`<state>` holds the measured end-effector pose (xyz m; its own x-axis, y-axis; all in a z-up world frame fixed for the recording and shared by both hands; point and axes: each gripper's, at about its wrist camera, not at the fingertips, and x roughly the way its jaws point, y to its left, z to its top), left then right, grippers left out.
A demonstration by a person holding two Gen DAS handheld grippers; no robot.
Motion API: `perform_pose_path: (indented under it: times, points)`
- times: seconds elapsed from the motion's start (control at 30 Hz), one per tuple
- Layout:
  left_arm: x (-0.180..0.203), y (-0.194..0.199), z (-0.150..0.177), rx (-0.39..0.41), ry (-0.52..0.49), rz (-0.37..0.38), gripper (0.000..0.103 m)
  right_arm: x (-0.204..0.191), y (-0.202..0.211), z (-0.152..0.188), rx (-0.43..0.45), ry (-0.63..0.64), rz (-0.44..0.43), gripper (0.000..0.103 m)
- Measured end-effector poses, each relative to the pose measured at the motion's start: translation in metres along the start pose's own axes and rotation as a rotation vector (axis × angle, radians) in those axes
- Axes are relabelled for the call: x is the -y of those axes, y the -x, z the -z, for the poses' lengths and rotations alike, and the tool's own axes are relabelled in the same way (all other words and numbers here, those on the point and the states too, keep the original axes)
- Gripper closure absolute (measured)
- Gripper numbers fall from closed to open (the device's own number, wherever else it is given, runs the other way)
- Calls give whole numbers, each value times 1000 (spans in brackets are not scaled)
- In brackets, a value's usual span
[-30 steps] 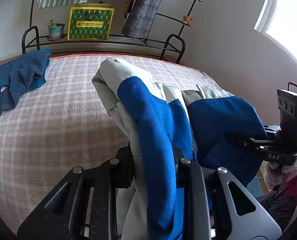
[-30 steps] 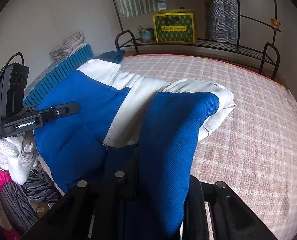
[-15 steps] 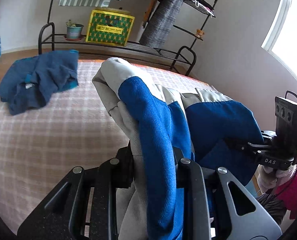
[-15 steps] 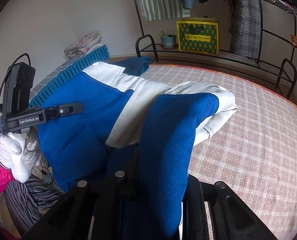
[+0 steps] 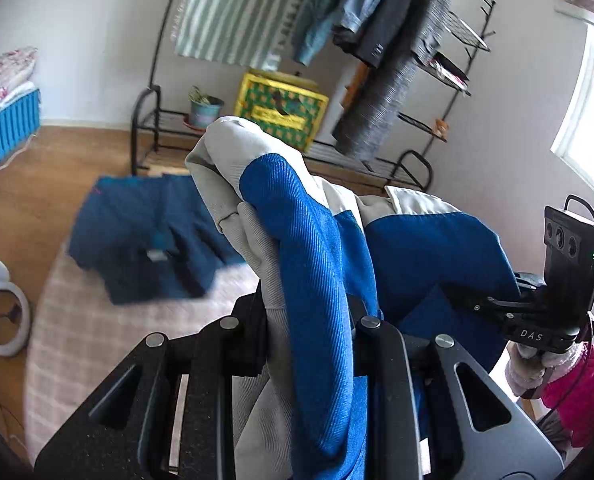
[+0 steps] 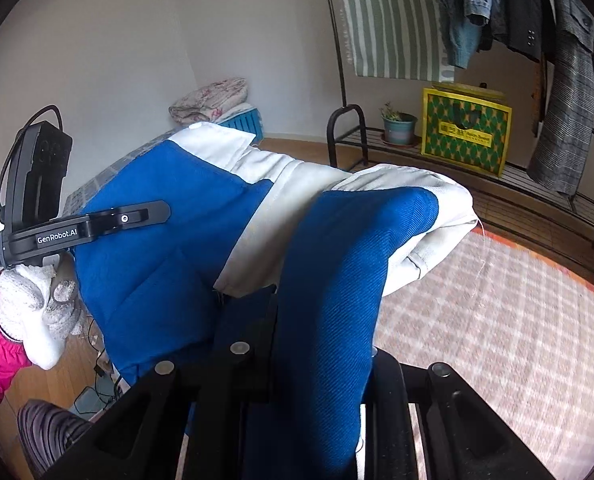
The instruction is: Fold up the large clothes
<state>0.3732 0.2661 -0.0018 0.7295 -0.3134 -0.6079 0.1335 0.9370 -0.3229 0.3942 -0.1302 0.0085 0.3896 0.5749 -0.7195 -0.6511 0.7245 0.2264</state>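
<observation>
Now both left tongs (image 5: pixel 309 336) and right tongs (image 6: pixel 321 364), clamped on the blue-and-cream corduroy jacket (image 5: pixel 321 248), have swung it toward the pink checked bed's (image 6: pixel 497 320) edge, ready for laying flat.

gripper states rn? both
Left gripper: shut on the jacket, a bunched fold between its jaws.
Right gripper: shut on the same jacket, a blue fold between its jaws.

A dark blue garment (image 5: pixel 153 236) lies crumpled on the checked bed (image 5: pixel 81 344).

Home bedroom: clothes rack (image 5: pixel 377 40), folded bedding (image 6: pixel 209 100).
</observation>
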Motion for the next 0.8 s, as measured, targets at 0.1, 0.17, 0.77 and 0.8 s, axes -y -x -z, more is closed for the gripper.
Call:
perform_pose_path:
  times: [0.1,0.17,0.77,0.8]
  points:
    - [-29,-2,-26,26,6,-27,80,-9,-29,-32,18,28,-13,85]
    - [-48,-7,-45,41,4,-46,80,-13,-49,-53,30,37,-23,85]
    - [-235,-136,-126,13,170,-95,80,-5,-258,-143,41,-43,-50,85]
    - [-243,-146,-122,-10,180,-108,80,1,-267,-138,30,-68,-58,85]
